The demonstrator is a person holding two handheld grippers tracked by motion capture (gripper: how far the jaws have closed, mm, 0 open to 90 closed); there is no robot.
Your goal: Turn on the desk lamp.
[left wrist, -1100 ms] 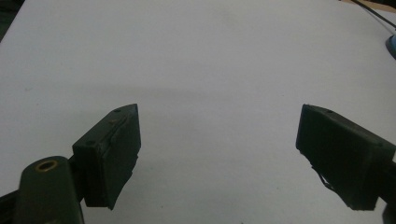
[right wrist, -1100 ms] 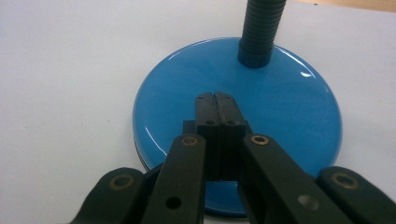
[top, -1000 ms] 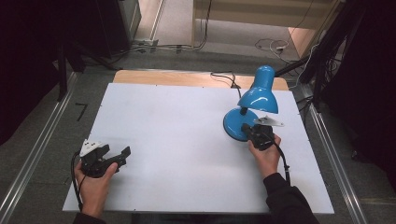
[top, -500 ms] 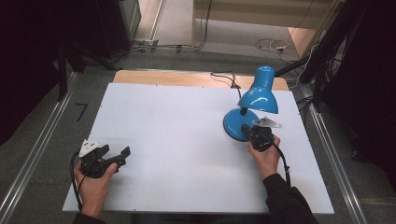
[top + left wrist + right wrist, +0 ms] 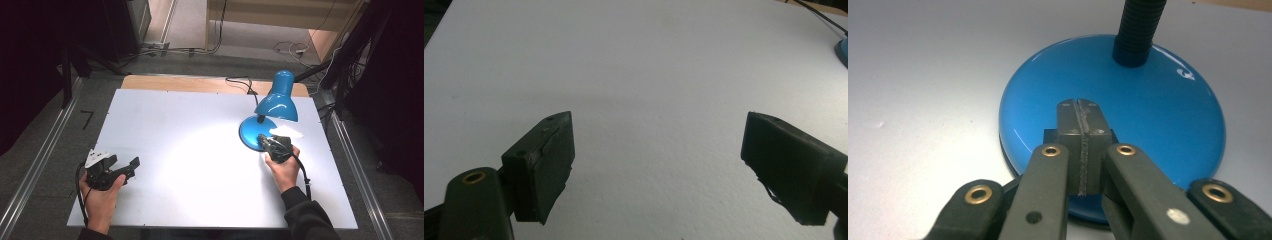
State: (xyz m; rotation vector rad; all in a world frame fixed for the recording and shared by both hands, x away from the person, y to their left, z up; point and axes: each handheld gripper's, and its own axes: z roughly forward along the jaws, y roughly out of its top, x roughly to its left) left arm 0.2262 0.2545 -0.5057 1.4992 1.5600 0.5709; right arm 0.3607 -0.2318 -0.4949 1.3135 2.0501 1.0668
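Observation:
A blue desk lamp stands at the right of the white table, its shade (image 5: 277, 106) bent down over its round base (image 5: 250, 131). My right gripper (image 5: 263, 140) is shut, nothing between its pads. In the right gripper view its closed tips (image 5: 1079, 105) rest on the front part of the glossy base (image 5: 1158, 115), below the black gooseneck (image 5: 1138, 30). A small dark part of the base shows just under the tips. My left gripper (image 5: 122, 163) lies low at the table's front left, open and empty (image 5: 658, 150), far from the lamp.
The white table top (image 5: 200, 125) has a wooden strip (image 5: 175, 82) along its back edge. The lamp's black cable (image 5: 240, 82) runs off the back. A small white patch (image 5: 290, 132) lies right of the base. Metal rails flank the table on the floor.

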